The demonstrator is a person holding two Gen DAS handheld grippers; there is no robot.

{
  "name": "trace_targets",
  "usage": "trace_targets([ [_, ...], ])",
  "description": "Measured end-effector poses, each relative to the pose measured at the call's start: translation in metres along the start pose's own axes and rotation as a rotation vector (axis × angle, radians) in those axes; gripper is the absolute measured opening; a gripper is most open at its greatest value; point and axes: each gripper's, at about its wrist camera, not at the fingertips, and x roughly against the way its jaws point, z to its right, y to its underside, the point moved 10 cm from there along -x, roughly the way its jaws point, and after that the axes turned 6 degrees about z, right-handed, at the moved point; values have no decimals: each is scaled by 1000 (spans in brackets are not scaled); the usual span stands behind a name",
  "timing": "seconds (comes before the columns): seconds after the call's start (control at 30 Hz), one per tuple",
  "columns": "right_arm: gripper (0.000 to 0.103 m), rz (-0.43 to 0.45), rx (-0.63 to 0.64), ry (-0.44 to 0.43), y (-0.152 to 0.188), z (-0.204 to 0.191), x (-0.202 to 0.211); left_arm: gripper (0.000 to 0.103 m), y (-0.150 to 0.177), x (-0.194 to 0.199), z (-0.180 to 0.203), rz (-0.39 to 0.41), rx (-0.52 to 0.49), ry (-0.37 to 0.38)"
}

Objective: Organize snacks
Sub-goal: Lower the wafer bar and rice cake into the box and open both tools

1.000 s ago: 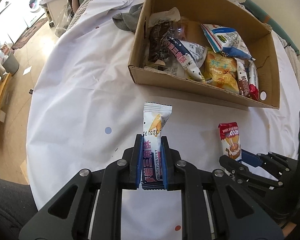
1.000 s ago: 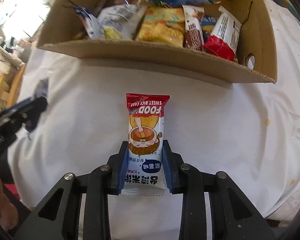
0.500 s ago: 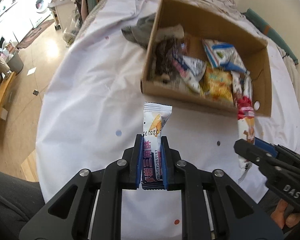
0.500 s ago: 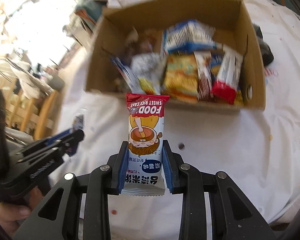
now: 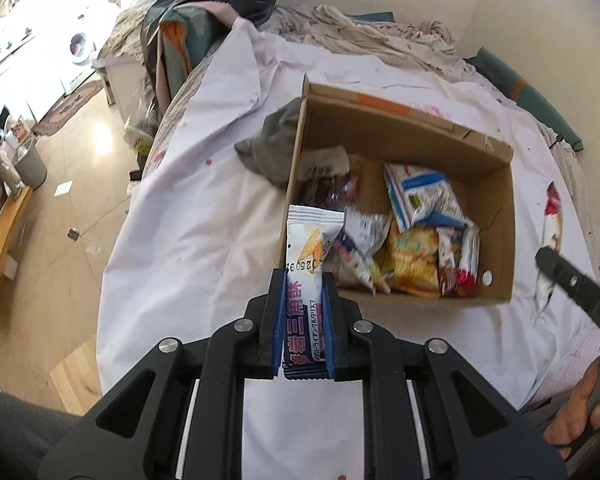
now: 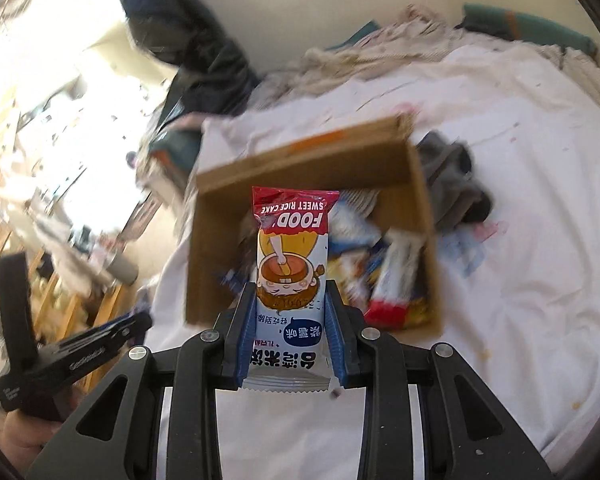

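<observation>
My left gripper [image 5: 303, 300] is shut on a white and purple snack packet [image 5: 308, 264] and holds it high above the white cloth, just before the near wall of the cardboard box [image 5: 496, 216]. The box holds several snack packets [image 5: 416, 256]. My right gripper [image 6: 290, 312] is shut on a red-topped sweet rice cake packet [image 6: 292, 256], raised above the box [image 6: 300, 160]; this view is blurred. The right gripper also shows at the right edge of the left wrist view [image 5: 572, 284], with its packet [image 5: 550, 220] blurred.
A grey cloth [image 5: 272, 152] lies against the box's left side. The white sheet [image 5: 204, 216] covers the table; its edge drops to the floor [image 5: 60, 200] on the left. Bedding and clothes [image 5: 380, 28] pile up behind the box.
Both grippers have risen well above the table with their packets. The box now looks smaller and lower in both views. The right gripper has moved over the box.
</observation>
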Motion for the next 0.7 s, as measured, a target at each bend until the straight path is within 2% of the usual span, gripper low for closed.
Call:
trace_targets([
  [0.2, 33, -14, -83, 27, -25, 27, -22, 13, -22, -15, 11, 10, -8, 17],
  [0.37, 33, -39, -87, 45, -37, 42, -45, 13, -37, -33, 23, 5, -9, 44],
  [0.47, 33, -63, -86, 71, -38, 49, -58, 13, -45, -46, 33, 2, -28, 53],
  [0.57, 33, -105, -54, 133, -33, 59, -77, 13, -54, -62, 41, -6, -36, 59],
  [0.7, 33, -148, -11, 160, -26, 60, -94, 13, -59, -84, 48, -33, -33, 70],
])
